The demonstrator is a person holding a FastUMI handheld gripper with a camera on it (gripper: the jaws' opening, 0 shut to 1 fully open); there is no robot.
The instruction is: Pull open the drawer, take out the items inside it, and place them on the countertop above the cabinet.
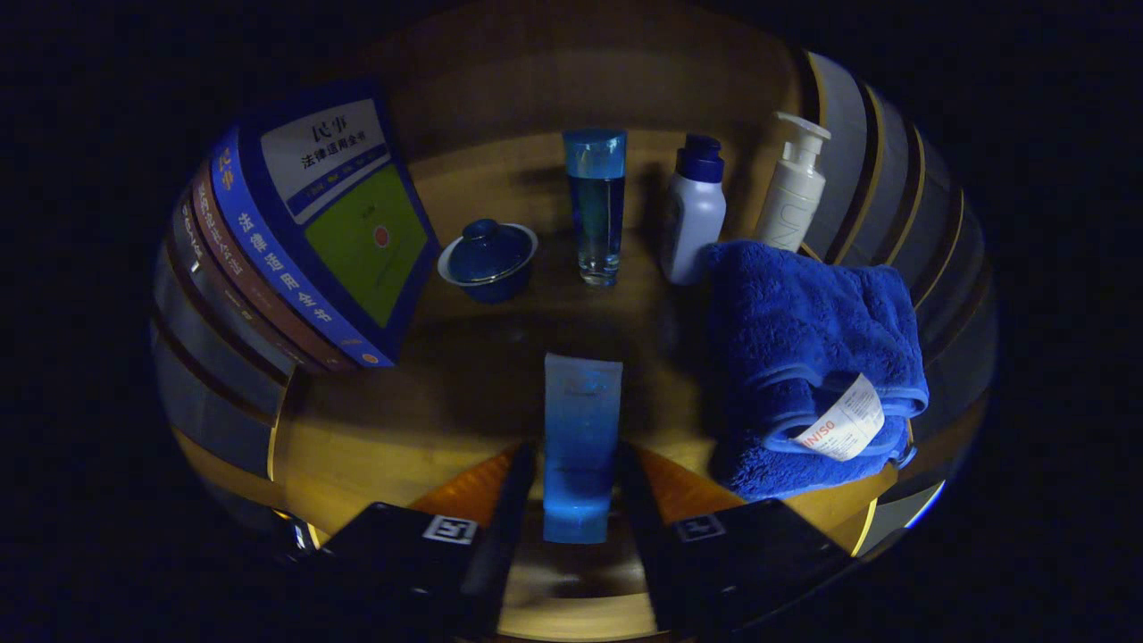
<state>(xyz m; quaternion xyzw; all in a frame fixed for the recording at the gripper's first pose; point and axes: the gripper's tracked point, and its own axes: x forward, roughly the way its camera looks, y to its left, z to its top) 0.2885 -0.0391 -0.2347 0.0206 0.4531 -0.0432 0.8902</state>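
Note:
A translucent blue tube [582, 402] sits between my two black fingers, cap end toward me and flat end pointing ahead. My gripper [579, 457] is shut on it, one finger pressing each side. The tube hangs over a wooden surface [464, 393]. Beyond the fingertips, near the back wall, stand a blue lidded cup [487, 259], a clear blue bottle [596, 205], a white bottle with a blue cap [694, 214] and a white pump bottle [793, 187]. A folded blue towel [817, 357] with a white tag lies just right of the fingers.
A stack of books [304, 241] leans at the left of the wooden surface, topped by a blue and green cover. Striped grey panels curve along both sides. Open wood lies between the tube and the row of bottles.

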